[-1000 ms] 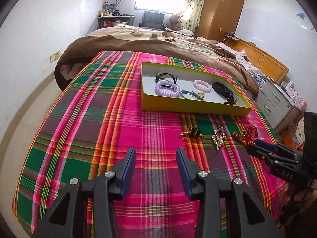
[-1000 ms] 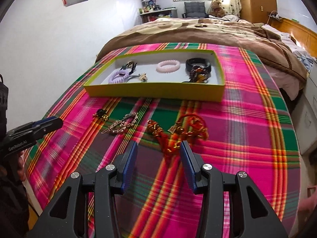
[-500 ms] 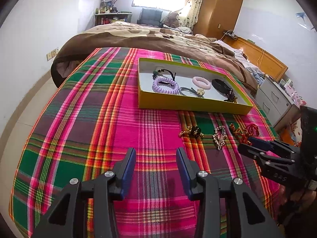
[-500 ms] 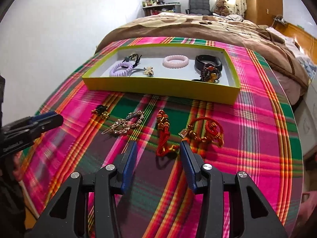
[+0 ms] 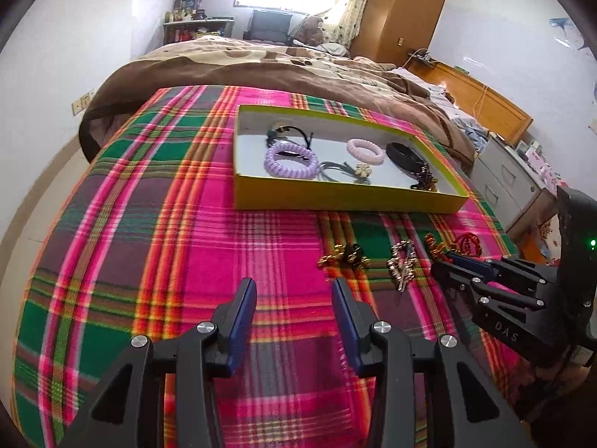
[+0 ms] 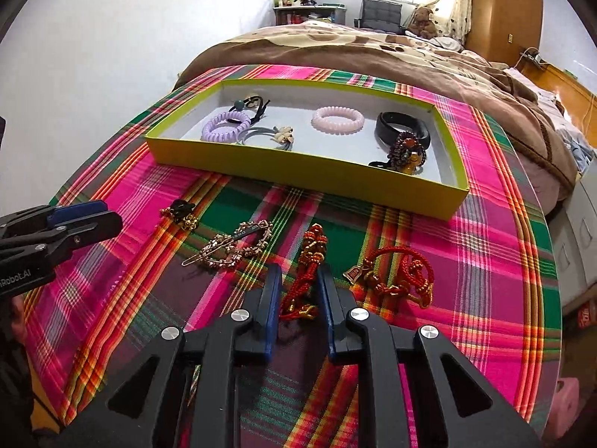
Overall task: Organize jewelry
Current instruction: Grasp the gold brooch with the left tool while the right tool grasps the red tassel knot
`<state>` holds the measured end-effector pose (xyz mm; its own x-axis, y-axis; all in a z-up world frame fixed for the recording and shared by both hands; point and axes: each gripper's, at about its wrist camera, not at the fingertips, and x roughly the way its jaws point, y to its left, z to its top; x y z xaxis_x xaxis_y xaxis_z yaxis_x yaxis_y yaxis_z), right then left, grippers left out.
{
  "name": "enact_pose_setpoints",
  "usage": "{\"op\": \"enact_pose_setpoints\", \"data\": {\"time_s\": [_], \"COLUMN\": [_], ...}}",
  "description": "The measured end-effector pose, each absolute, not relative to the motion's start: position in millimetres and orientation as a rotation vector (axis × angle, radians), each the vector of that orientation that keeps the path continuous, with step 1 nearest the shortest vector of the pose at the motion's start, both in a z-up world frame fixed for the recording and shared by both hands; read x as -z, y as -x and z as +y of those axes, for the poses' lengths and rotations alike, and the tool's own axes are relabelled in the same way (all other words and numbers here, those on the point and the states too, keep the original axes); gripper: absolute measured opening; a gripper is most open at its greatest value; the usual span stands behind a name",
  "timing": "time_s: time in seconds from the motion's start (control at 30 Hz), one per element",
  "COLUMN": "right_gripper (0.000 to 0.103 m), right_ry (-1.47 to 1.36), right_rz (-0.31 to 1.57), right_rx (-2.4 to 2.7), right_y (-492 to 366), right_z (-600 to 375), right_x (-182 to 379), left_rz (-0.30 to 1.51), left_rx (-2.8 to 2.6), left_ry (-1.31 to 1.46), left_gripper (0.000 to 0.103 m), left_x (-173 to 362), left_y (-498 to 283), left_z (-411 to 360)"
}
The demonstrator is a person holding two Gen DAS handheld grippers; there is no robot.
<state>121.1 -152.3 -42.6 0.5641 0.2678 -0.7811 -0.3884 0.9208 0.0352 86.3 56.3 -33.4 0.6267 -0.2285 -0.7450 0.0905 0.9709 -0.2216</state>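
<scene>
A yellow-green tray (image 6: pixel 309 177) (image 5: pixel 335 196) on the plaid bedspread holds hair ties and bracelets. In front of it lie a black-gold clip (image 6: pixel 181 212) (image 5: pixel 347 255), a jewelled hair clip (image 6: pixel 235 246) (image 5: pixel 403 265), a red-gold knotted cord (image 6: pixel 308 268) and a red charm bracelet (image 6: pixel 401 274) (image 5: pixel 468 244). My right gripper (image 6: pixel 298 283) (image 5: pixel 447 267) is low over the bed with its jaws narrowed around the red-gold cord; whether the pads touch it is unclear. My left gripper (image 5: pixel 294 298) (image 6: pixel 93 214) is open and empty, hovering left of the loose pieces.
A brown blanket (image 5: pixel 280 71) covers the far half of the bed. A white drawer unit (image 5: pixel 511 186) stands to the right of the bed, a wooden wardrobe (image 5: pixel 403 11) at the back. The bed's right edge (image 6: pixel 552 261) is near the red bracelet.
My right gripper has moved forward and down, and its jaws have narrowed around the red-gold cord. My left gripper has moved slightly nearer the tray, still open.
</scene>
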Motion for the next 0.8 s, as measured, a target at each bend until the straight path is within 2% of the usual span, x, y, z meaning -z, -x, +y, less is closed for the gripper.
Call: {"op": "enact_pose_setpoints", "data": {"time_s": [0.13, 0.8], "right_gripper": [0.008, 0.008], "right_ry": [0.123, 0.003], "right_rz": [0.884, 0.843], "right_rx": [-0.377, -0.352], "right_y": [-120.9, -116.3], "right_z": [-157.5, -183.6], "right_x": [40.7, 30.7], "left_rz": [0.883, 0.921], "left_rx": [0.202, 0.236], "left_ry": [0.167, 0.095], "left_gripper": [0.042, 0.042], "left_x": [34.1, 43.1], "left_y": [-90.5, -121.8], "left_z": [50.6, 13.7]}}
